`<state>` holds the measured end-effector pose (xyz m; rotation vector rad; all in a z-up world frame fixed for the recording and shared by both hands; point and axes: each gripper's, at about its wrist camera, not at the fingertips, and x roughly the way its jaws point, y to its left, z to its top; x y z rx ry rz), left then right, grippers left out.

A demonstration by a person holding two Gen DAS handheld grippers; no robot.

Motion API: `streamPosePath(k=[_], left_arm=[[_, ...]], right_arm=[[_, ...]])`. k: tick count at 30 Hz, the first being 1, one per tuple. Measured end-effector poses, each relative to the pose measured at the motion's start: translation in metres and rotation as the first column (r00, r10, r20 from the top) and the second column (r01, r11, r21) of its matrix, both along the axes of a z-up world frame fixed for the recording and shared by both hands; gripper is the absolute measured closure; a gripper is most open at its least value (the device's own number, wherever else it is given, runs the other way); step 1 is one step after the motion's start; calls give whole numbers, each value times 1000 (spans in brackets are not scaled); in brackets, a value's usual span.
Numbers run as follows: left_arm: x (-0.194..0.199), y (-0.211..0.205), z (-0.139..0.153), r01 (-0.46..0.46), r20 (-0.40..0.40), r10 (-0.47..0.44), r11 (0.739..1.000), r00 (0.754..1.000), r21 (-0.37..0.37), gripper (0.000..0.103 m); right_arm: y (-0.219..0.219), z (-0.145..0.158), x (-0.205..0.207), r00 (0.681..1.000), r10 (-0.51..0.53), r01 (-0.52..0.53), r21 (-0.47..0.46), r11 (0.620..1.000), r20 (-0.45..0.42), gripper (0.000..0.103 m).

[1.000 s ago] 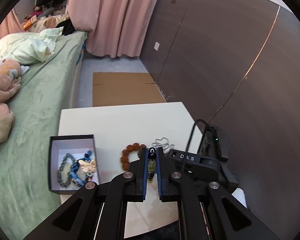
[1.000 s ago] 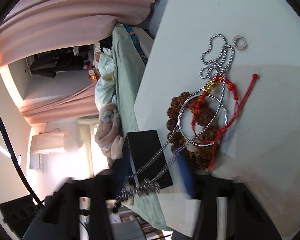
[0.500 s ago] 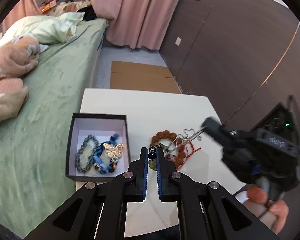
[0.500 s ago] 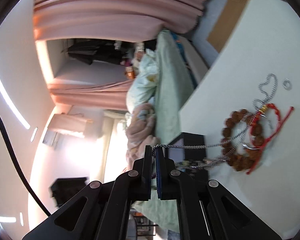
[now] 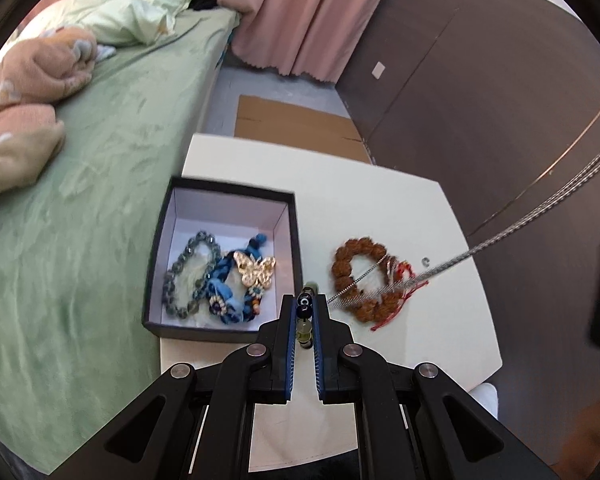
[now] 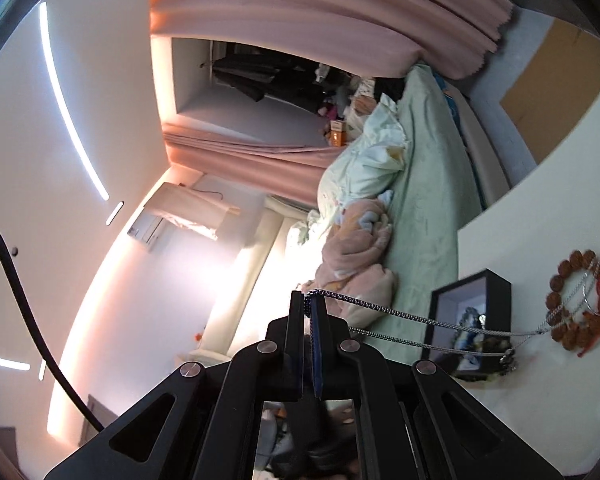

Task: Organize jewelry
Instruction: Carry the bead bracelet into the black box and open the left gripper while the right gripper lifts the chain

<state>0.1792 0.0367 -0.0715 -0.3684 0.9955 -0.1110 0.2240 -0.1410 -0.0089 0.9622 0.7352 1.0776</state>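
Observation:
My left gripper point(image 5: 305, 308) is shut on a dark and green bead bracelet point(image 5: 304, 312), held above the table beside the black jewelry box point(image 5: 288, 248). The box holds a grey bead bracelet point(image 5: 190, 276), a blue flower band and a gold butterfly clip point(image 5: 256, 270). My right gripper point(image 6: 309, 305) is shut on a silver chain point(image 6: 400, 318), lifted high; the chain point(image 5: 500, 240) stretches taut down to the brown bead bracelet point(image 5: 360, 276), silver bangle and red cord point(image 5: 404, 276) on the white table point(image 5: 380, 200).
A green bed point(image 5: 100, 160) with pillows runs along the table's left side. A dark wall panel point(image 5: 480, 100) stands to the right. Cardboard point(image 5: 292, 124) lies on the floor beyond the table. A small ring point(image 5: 425, 260) lies by the red cord.
My right gripper has risen and pulled the silver chain taut, out of my left view. My left gripper with its bead bracelet has lifted and shifted left toward the box.

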Motion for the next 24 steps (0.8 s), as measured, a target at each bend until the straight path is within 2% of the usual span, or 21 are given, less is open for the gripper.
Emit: streamPosePath(k=[6, 17, 24], left_arm=[[-1, -1, -17, -4, -29, 3, 999, 1000, -40, 95], [2, -1, -17, -16, -30, 14, 996, 999, -83, 95], [-2, 7, -11, -35, -20, 33, 994, 999, -101, 95]], right_arm=[[-1, 47, -5, 997, 7, -4, -41, 999, 76, 98], [-2, 153, -28, 970, 0, 23, -94, 995, 245, 98], [8, 203, -48, 945, 11, 30, -119, 992, 326, 98]])
